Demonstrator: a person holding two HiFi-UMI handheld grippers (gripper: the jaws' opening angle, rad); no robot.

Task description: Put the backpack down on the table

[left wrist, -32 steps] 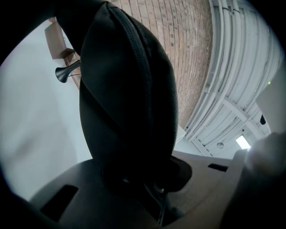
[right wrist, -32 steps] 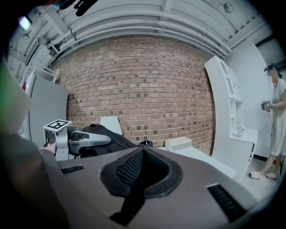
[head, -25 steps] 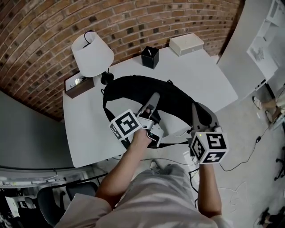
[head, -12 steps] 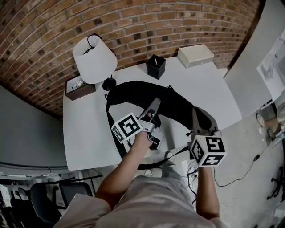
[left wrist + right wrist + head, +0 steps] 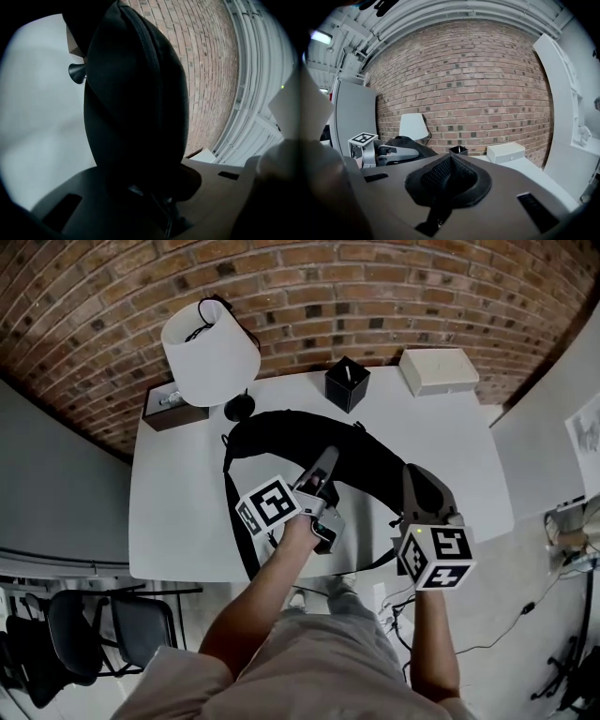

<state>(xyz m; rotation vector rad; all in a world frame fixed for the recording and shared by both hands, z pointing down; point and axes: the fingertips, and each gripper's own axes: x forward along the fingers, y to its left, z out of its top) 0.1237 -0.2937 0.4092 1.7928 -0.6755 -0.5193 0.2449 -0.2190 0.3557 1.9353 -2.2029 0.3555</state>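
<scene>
— Two grippers on the list. State of each?
— Left gripper [image 5: 325, 461]: jaws clamped on a fold of the backpack [image 5: 281, 442]. Black fabric with a zip seam fills the gap in its own view. Right gripper [image 5: 415, 480]: jaws closed on a black mesh strap [image 5: 449, 178] of the same backpack, pinched between the pads.
— Backpack, location?
— Black, long, lying across the middle of the table [image 5: 178, 521], with both grippers holding its near side. One loose strap [image 5: 239, 531] trails toward the table's near edge. I cannot tell whether its underside rests on the top.
— Other items on the table?
— Four.
- Lamp [image 5: 210, 360]: white shade, black foot, far left corner, just behind the backpack.
- Brown case [image 5: 174, 411]: partly under the shade, at the far left edge.
- Black cup [image 5: 348, 383]: far side, near the centre, apart from the backpack.
- White box [image 5: 439, 371]: far right corner, well apart from the cup.
— Surroundings?
— Brick wall [image 5: 375, 296] behind the table. Dark chairs [image 5: 75, 634] on the floor to the left.
— Operator?
— Bare forearms [image 5: 272, 592], one behind each gripper. Each gripper carries a marker cube [image 5: 271, 504] at its rear.
</scene>
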